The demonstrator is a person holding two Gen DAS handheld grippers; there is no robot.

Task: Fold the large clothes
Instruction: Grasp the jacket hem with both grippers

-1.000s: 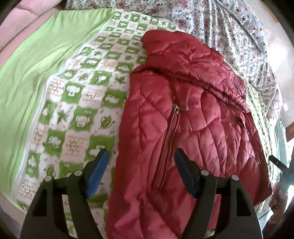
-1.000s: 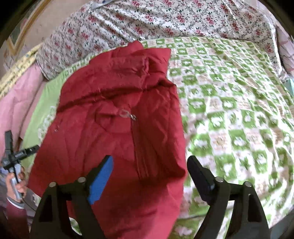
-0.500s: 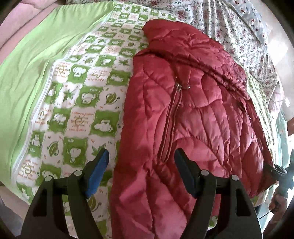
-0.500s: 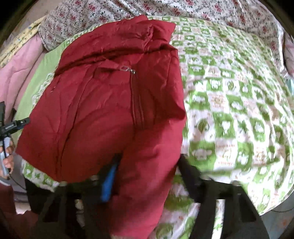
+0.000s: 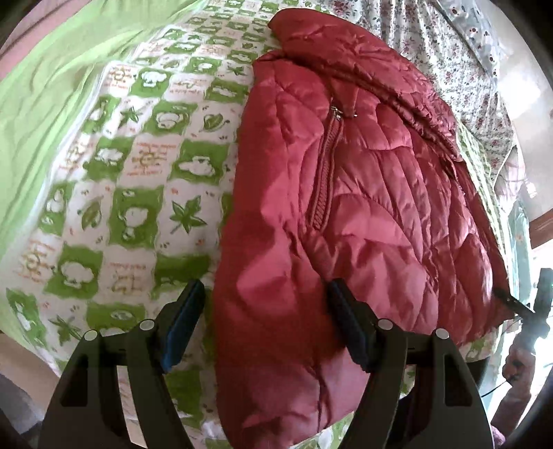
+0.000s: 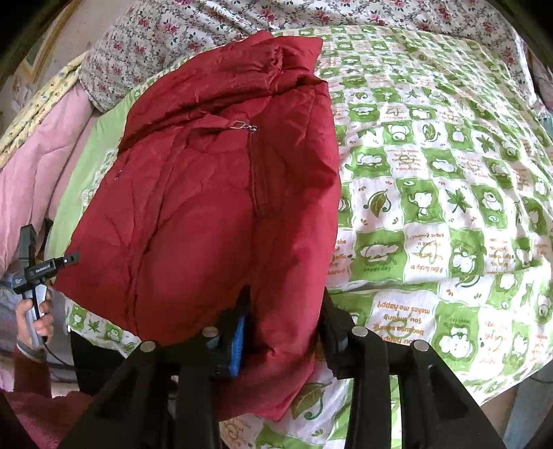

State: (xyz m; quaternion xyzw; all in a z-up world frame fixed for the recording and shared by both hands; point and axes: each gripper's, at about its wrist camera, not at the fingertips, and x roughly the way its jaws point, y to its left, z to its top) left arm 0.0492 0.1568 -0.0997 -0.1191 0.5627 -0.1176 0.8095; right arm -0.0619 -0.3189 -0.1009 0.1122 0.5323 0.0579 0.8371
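A red quilted jacket [image 5: 345, 193] lies zipped on the bed, collar at the far end; it also shows in the right wrist view [image 6: 214, 193]. Its near part hangs over the bed's front edge. My left gripper [image 5: 266, 317] is open, its jaws standing either side of the jacket's hanging hem without closing on it. My right gripper [image 6: 283, 321] has its jaws closing around a fold of the jacket's lower hem; the blue pad [image 6: 238, 345] shows at the fabric's left side. The other hand-held gripper [image 6: 38, 269] shows at the jacket's far corner.
The bed is covered by a green-and-white checked sheet [image 6: 432, 193] with cartoon prints. A floral quilt [image 6: 242, 17] lies at the head, a plain green sheet [image 5: 41, 114] and a pink blanket [image 6: 41, 145] along one side.
Both grippers moved down toward the bed's front edge and the jacket's hem. The right gripper's jaws narrowed from wide open onto the hem fold. The left gripper stayed open.
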